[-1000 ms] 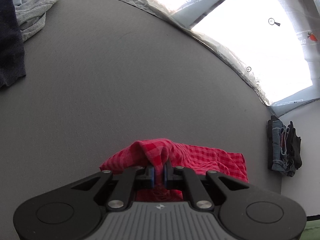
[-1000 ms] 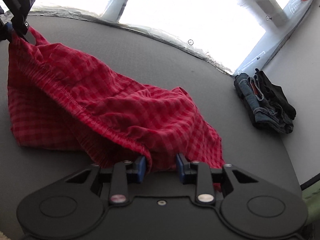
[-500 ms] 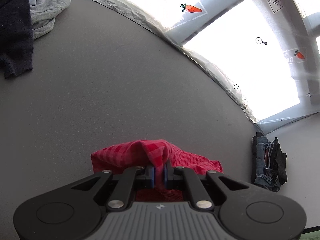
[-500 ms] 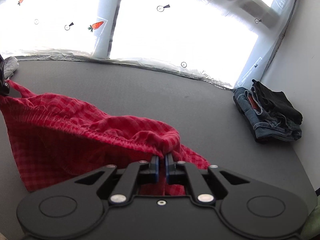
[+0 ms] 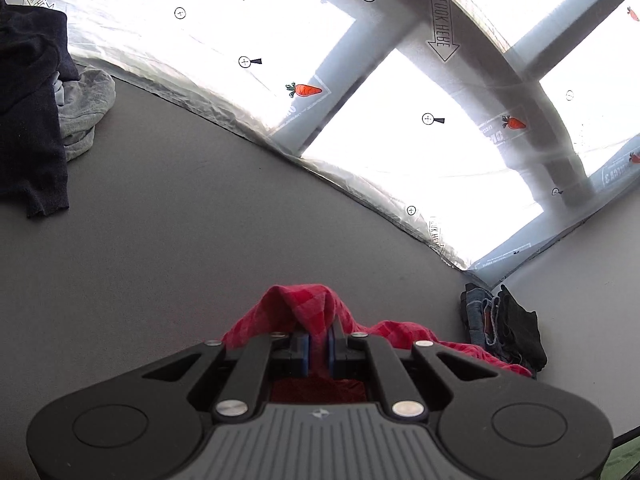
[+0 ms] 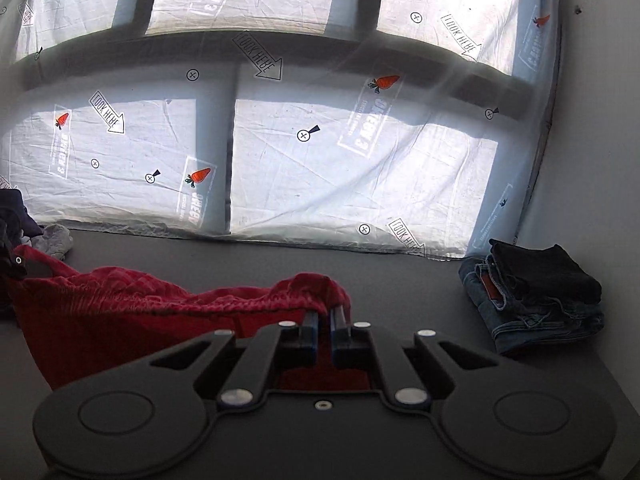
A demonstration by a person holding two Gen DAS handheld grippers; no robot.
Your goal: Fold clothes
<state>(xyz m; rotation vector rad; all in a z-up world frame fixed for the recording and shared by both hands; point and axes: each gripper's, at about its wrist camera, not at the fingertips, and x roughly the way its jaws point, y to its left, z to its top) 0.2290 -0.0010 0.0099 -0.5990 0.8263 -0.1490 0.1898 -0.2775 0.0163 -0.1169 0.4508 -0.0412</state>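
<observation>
A red checked garment (image 6: 120, 320) is held above the grey table (image 5: 180, 240), stretched between the two grippers. The left gripper (image 5: 318, 346) is pinched on a bunched fold of the cloth, its blue pads (image 5: 305, 350) pressed close with fabric between them. The right gripper (image 6: 324, 330) is likewise clamped on a gathered edge, which appears to be an elastic waistband. In the right wrist view the garment is seen to sag between the two holds, with its lower part hanging towards the table's near edge.

The fabric is judged light, thin and limp; no shape is kept unsupported, and slippage is likely if only a single layer is gripped. Hold is best taken at the ruched waistband corners, where the cloth is thickest.

Folded jeans and dark items (image 6: 532, 292) are stacked at the table's far right corner. Unfolded dark and grey clothes (image 5: 36, 112) are heaped at the far left corner.
</observation>
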